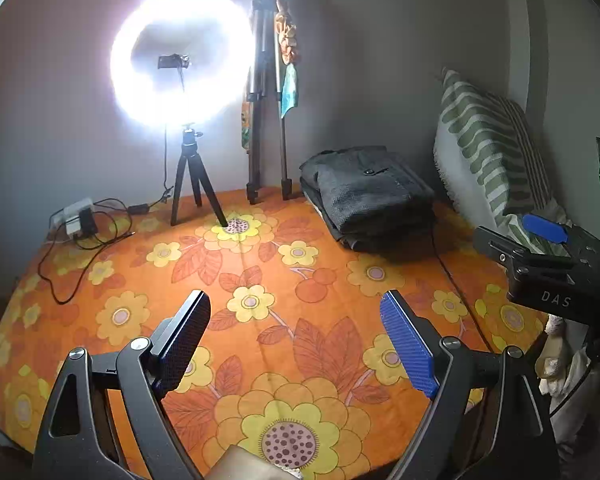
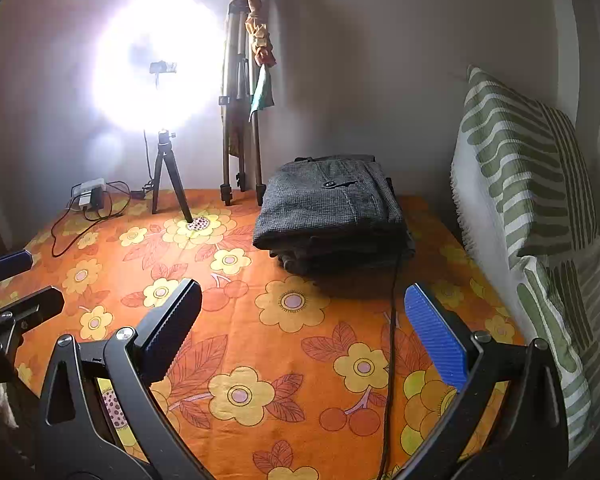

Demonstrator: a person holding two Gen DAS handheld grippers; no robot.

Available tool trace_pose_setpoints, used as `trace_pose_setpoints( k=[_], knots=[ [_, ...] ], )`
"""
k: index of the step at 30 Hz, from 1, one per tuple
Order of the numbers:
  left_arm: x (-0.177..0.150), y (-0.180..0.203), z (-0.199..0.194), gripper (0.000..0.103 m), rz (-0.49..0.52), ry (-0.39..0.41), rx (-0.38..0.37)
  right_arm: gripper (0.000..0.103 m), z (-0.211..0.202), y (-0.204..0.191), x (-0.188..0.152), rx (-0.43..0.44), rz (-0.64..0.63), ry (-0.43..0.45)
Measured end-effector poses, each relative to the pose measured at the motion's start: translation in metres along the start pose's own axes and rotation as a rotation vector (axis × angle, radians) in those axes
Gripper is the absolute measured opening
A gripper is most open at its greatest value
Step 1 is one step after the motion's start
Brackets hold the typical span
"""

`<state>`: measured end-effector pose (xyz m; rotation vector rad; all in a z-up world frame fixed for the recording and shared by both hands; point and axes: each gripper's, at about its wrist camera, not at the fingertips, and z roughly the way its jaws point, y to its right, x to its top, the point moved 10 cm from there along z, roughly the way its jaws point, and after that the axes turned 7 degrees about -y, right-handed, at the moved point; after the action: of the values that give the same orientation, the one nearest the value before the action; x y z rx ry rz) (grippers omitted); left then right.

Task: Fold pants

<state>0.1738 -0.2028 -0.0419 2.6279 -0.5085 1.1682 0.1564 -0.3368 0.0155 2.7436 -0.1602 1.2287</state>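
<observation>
A bright ring light (image 1: pixel 180 54) stands far left on the flowery orange sheet (image 1: pixel 280 320). A tall tripod (image 1: pixel 266 100) leans beside it. A striped green pillow (image 2: pixel 528 200) sits right.

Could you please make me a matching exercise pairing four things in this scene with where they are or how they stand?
Things:
1. folded pants
2. ring light
3. striped pillow
4. left gripper

Places or states:
A. leaning upright along the right side of the bed
B. open, holding nothing, above the flowered bedspread
C. stacked in a dark pile near the far wall
D. glowing on a small tripod at the far left

Pairs: 1-C, 2-D, 3-A, 4-B
</observation>
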Motion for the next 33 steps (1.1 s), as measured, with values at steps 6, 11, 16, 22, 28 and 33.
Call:
trace_pose_setpoints(
  k=[6, 11, 16, 22, 28, 33],
  knots=[
    [0.0002, 0.0, -0.0001, 0.087, 0.0, 0.0, 0.002, 0.103, -0.0004, -0.0002, -0.0003, -0.001, 0.002, 0.0],
    [-0.0001, 0.0006, -0.0005, 0.087, -0.001, 0.0, 0.002, 0.103, -0.0003, -0.0002, -0.0006, 0.0, 0.002, -0.001],
    [-0.0001, 0.0003, -0.0003, 0.087, -0.001, 0.0, 0.002, 0.103, -0.0003, -0.0003, -0.0009, 0.0, 0.002, -0.001],
    [-0.0007, -0.0001, -0.0001, 0.087, 0.002, -0.003, 0.008, 0.103, -0.0022, -0.0014, -0.0042, -0.006, -0.001, -0.004],
    [0.0003, -0.0043, -0.0021, 0.087, 0.013, 0.002, 0.016, 0.103, -0.002, -0.0027, -0.0064, -0.006, 0.001, -0.007],
    [0.003, -0.0073, -0.0085, 0.087, 0.027, 0.039, 0.03, 0.103, 0.0002, -0.0061, -0.0093, -0.007, -0.003, -0.015]
  ],
)
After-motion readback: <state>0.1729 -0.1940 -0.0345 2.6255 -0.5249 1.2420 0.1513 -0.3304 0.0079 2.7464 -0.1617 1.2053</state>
